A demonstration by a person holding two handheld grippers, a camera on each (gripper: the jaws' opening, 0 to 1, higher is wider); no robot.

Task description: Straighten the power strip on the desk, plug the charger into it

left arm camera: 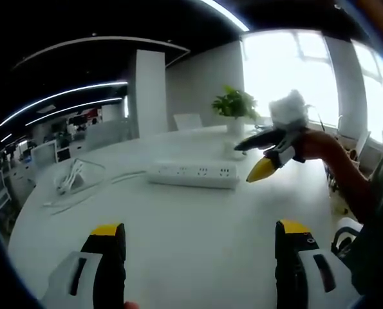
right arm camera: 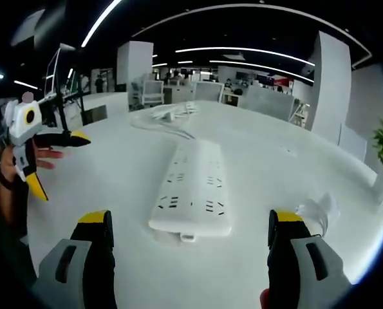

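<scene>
A long white plastic power strip (right arm camera: 192, 191) lies flat on the round white bench (right arm camera: 255, 154), dead ahead of the right gripper (right arm camera: 188, 248), whose yellow-tipped black fingers (right arm camera: 96, 232) stand wide apart with nothing between them. Beyond the strip's far end, a white charger with its coiled cable (left arm camera: 72, 177) rests on the bench, well apart from both tools. The left gripper (left arm camera: 201, 248), fingers likewise spread and empty, is held low over the bench edge, while in its view the right gripper hovers just beside the strip's end, near a potted green plant (left arm camera: 235, 109).
</scene>
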